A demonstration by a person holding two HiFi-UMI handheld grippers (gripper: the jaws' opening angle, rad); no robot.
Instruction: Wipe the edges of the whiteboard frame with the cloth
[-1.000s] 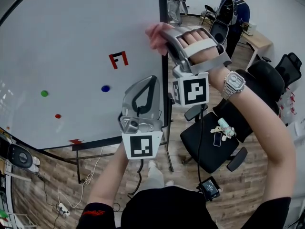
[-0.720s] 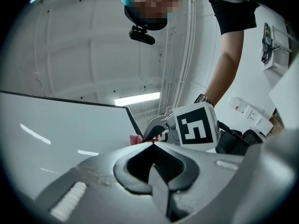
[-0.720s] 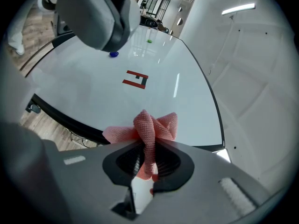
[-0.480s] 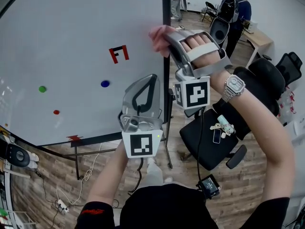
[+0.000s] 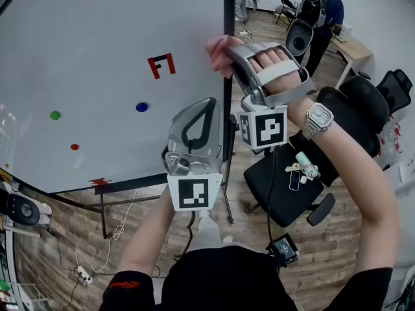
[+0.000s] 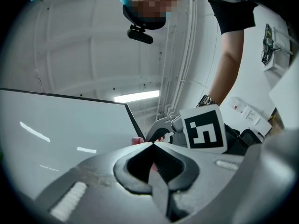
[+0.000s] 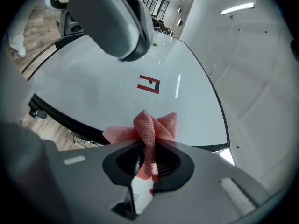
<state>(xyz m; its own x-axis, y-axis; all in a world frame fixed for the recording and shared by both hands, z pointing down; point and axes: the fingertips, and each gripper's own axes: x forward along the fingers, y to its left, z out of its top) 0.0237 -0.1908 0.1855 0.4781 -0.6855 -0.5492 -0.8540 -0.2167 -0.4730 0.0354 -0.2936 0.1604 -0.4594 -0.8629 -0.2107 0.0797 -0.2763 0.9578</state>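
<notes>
The whiteboard (image 5: 97,57) fills the left of the head view, with its black frame (image 5: 227,96) running down the right side. My right gripper (image 5: 227,52) is shut on a pink cloth (image 5: 216,48), which is pressed against that right frame edge. In the right gripper view the cloth (image 7: 150,125) bunches out of the right gripper (image 7: 147,146) over the frame (image 7: 65,119). My left gripper (image 5: 210,102) hangs lower, close to the same edge, shut and empty. In the left gripper view the left gripper (image 6: 153,144) has its tips meeting.
A red mark (image 5: 161,65) and blue (image 5: 142,107), green (image 5: 55,115) and red (image 5: 74,146) magnets sit on the board. A black office chair (image 5: 292,193) stands right of the frame. A person (image 5: 319,11) stands at the back. Cables (image 5: 97,264) lie on the wooden floor.
My right gripper has slid the cloth a little way down the right frame edge. The left gripper has hardly moved.
</notes>
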